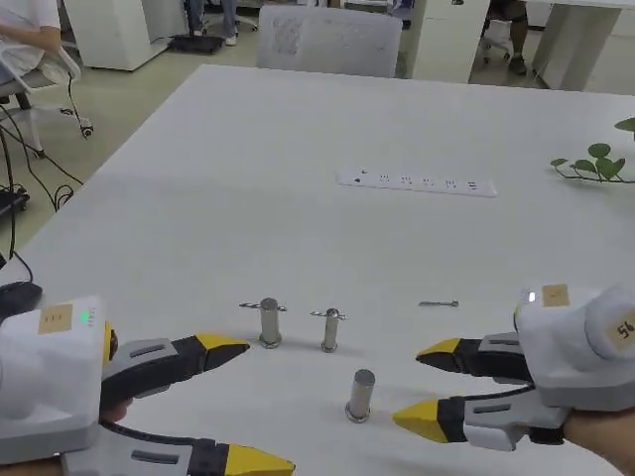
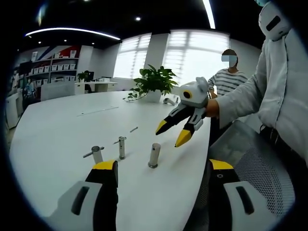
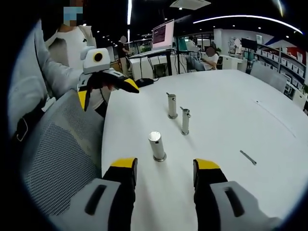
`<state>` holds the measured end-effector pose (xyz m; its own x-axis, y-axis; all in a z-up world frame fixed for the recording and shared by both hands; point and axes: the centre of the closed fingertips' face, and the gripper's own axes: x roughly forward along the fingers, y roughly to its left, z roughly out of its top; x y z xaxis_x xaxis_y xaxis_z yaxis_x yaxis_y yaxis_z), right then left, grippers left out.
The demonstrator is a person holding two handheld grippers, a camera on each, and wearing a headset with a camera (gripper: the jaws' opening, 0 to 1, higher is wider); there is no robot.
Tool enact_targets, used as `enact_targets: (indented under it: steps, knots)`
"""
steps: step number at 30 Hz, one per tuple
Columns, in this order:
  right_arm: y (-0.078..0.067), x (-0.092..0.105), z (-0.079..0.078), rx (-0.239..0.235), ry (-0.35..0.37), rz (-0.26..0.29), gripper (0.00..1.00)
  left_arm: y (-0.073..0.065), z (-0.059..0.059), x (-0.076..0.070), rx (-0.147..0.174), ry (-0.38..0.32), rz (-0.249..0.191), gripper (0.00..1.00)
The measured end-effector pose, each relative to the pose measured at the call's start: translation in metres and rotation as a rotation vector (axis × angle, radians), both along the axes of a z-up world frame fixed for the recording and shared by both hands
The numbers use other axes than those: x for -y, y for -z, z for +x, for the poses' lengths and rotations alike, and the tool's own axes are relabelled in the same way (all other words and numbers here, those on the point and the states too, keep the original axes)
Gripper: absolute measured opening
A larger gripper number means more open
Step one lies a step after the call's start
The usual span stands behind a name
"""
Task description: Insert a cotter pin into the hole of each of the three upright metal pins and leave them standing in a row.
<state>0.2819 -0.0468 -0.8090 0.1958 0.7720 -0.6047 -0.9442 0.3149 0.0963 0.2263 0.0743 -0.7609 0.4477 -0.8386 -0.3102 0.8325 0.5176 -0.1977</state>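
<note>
Head view looks down on a white worktop (image 1: 298, 149) with both tools low in the frame. The left tool (image 1: 238, 402) comes in from the lower left, its yellow-tipped jaws spread wide and holding nothing. The right tool (image 1: 425, 385) comes in from the lower right, its jaws likewise spread and empty.

Between the two tools stands the bare metal pin (image 1: 361, 394), upright on its wider base, with nothing through it. Farther from the person, two more stand upright just beside each other. The left metal pin (image 1: 269, 325) has the left cotter pin (image 1: 260, 305) set crosswise through its top. The middle metal pin (image 1: 330, 333) has the middle cotter pin (image 1: 325, 314) through its top in the same way. The bare metal pin stands nearer the person and to the right of that pair, out of their line.

A loose cotter pin (image 1: 438, 303) lies flat on the worktop, to the right of the pair and beyond the right tool, touching neither. Well beyond, a white power strip (image 1: 417, 182) lies on the worktop, and leaves of a plant (image 1: 595, 164) reach in at the right edge.

Right gripper view has the bare metal pin just ahead of its spread jaws, nearer the left one. The pinned pair is beyond it and the loose cotter pin lies off to the right. Left gripper view has the bare metal pin ahead between its wide-spread jaws, with the right tool raised above the worktop beyond it.
</note>
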Motion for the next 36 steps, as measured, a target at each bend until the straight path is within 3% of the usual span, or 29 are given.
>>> enact_targets:
  steps: [8,18,21,27,36]
  knots:
    - [0.002,0.026,0.018,0.007,0.005,-0.049,0.55,-0.003,0.003,-0.008,0.004,-0.023,0.003,0.75]
    - [0.003,0.055,0.061,0.041,0.012,-0.125,0.55,-0.003,0.005,-0.017,0.002,-0.048,0.008,0.75]
    - [0.001,0.057,0.074,0.035,0.026,-0.114,0.53,-0.002,0.006,-0.018,0.001,-0.053,0.009,0.75]
    - [0.006,0.062,0.099,0.041,0.03,-0.159,0.51,-0.002,0.008,-0.022,0.001,-0.063,0.009,0.75]
    - [0.015,0.06,0.128,0.066,-0.009,-0.226,0.38,0.0,0.007,-0.03,-0.006,-0.082,0.014,0.75]
